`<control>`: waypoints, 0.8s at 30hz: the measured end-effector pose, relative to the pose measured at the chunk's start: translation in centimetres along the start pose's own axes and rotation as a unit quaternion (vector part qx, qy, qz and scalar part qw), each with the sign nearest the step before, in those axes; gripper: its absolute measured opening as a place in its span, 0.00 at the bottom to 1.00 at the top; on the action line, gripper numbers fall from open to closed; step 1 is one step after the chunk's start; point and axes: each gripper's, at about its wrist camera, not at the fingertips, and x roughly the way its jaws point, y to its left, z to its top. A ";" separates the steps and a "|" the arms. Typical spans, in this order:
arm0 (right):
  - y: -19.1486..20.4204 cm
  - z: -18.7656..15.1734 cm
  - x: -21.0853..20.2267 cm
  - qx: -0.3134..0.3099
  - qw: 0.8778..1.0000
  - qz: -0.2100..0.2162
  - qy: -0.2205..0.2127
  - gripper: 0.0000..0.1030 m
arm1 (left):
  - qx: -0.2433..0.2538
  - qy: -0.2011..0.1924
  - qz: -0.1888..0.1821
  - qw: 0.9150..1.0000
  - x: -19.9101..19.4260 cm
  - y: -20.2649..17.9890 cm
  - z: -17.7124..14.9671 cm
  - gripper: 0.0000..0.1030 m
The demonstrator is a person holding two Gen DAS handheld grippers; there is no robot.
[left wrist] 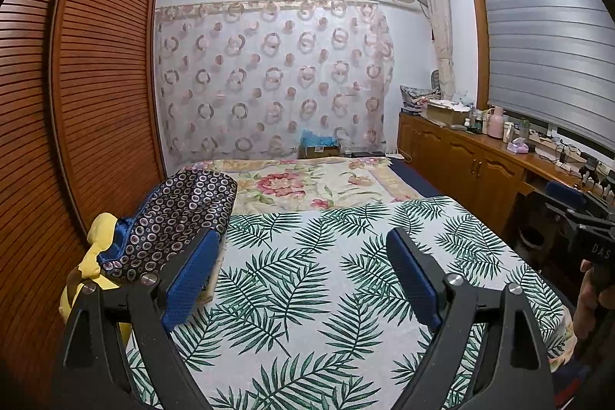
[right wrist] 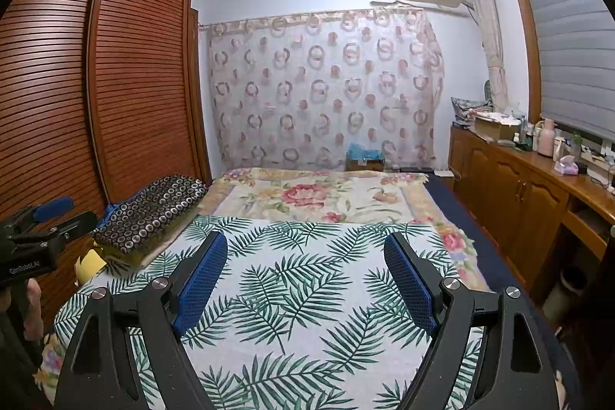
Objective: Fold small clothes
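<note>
My left gripper [left wrist: 303, 248] is open and empty, held above a white sheet with green palm leaves [left wrist: 326, 279] spread on the bed. My right gripper [right wrist: 305, 252] is open and empty above the same leaf sheet [right wrist: 307, 287]. A dark pillow with ring pattern [left wrist: 180, 214] lies at the bed's left edge, on yellow fabric [left wrist: 96, 237]; it also shows in the right wrist view [right wrist: 153, 210]. No small garment shows on the sheet. The left gripper also shows at the left edge of the right wrist view [right wrist: 42, 221].
A floral blanket [left wrist: 307, 183] covers the far half of the bed. A slatted wooden wardrobe [left wrist: 77, 102] stands close on the left. A wooden cabinet [left wrist: 480, 164] with bottles and boxes runs along the right under the window. A ring-patterned curtain [left wrist: 269, 79] hangs at the back.
</note>
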 end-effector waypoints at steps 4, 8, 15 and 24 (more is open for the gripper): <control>0.0 0.0 0.0 0.000 1.000 -0.001 0.000 0.82 | 0.000 0.000 0.001 1.000 -0.1 0.1 0.0 0.87; -0.1 0.0 0.0 0.001 1.000 -0.001 -0.001 0.82 | -0.001 -0.001 0.001 1.000 -0.1 0.3 0.0 0.87; -0.2 0.1 0.2 0.001 1.000 -0.003 -0.001 0.82 | -0.001 -0.002 0.002 1.000 -0.2 0.4 0.0 0.87; -0.2 0.1 0.2 0.001 1.000 -0.004 -0.001 0.82 | -0.001 -0.002 0.002 1.000 -0.2 0.3 -0.1 0.87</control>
